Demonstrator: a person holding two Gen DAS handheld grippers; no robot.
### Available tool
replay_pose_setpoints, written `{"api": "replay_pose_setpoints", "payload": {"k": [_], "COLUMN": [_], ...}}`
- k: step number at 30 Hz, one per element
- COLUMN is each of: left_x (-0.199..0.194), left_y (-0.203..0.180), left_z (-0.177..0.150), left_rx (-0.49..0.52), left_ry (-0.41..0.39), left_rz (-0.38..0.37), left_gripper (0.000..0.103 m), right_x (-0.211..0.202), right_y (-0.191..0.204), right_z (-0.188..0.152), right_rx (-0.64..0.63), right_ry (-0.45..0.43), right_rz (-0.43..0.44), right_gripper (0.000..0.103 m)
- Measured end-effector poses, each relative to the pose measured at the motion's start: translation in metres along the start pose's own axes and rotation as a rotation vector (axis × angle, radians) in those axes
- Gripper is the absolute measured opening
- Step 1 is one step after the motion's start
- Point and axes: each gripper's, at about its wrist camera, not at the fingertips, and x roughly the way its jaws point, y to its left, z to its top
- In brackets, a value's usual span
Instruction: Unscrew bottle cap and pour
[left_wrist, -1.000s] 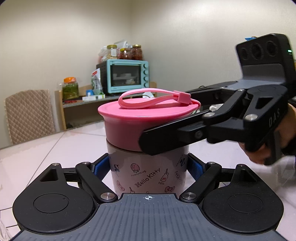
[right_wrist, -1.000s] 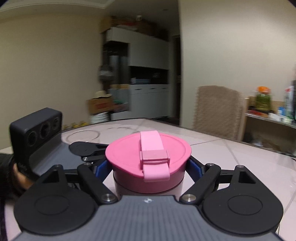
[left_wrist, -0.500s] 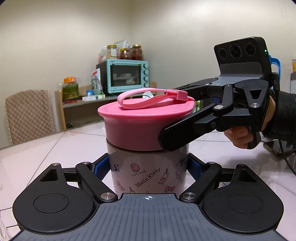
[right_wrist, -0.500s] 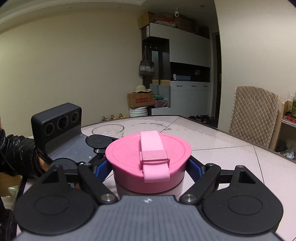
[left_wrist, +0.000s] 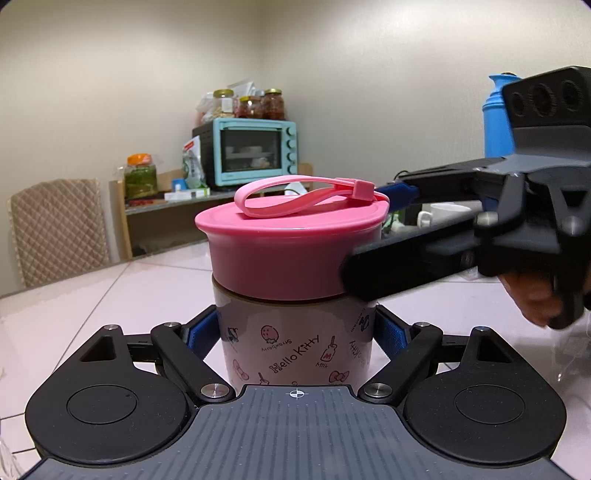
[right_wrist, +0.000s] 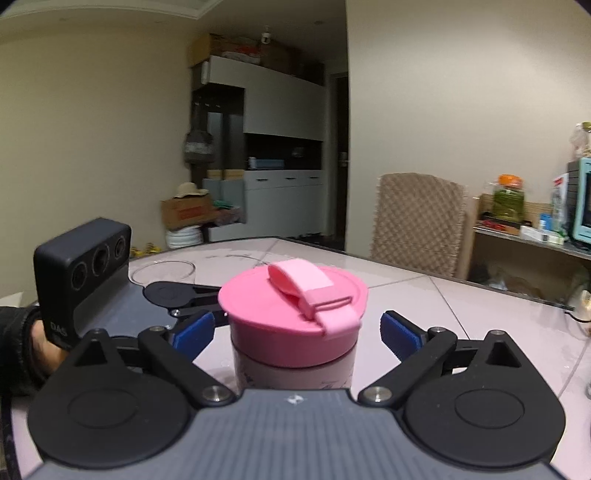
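Your left gripper (left_wrist: 295, 332) clamps the bottle (left_wrist: 295, 343) upright on the table (right_wrist: 461, 314), your right gripper (right_wrist: 295, 328) is spread open around the pink cap (right_wrist: 291, 306), which remains seated, so unscrewing and pouring are both left.

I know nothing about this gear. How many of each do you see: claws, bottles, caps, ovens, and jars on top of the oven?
Claws: 2 (left claw, right claw)
Bottle: 1
Cap: 1
Oven: 1
Jars: 3
Total: 8
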Motion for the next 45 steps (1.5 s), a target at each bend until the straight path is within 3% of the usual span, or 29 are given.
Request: {"api": "replay_pose_setpoints", "payload": {"k": [26,40,45], "left_x": [-0.001,-0.002,-0.003], "left_y": [0.000,0.003,0.003], "left_z": [-0.001,-0.002,-0.002], "left_rx": [-0.001,-0.001,-0.001], "left_ry": [-0.002,-0.002,-0.002], "left_rz": [0.006,0.006,0.005], "left_gripper": [0.089,0.089,0.089], "right_x": [0.025,0.034,0.039], "right_y": [0.038,0.052,0.052], "right_z": [-0.016,-0.006,-0.004], "right_rx": [0.185,0.176,0.183], "right_ry": [-0.043,-0.033,-0.019], "right_rz": [-0.317,-0.357,-0.377], "right_gripper": [0.097,0.096,0.089]}}
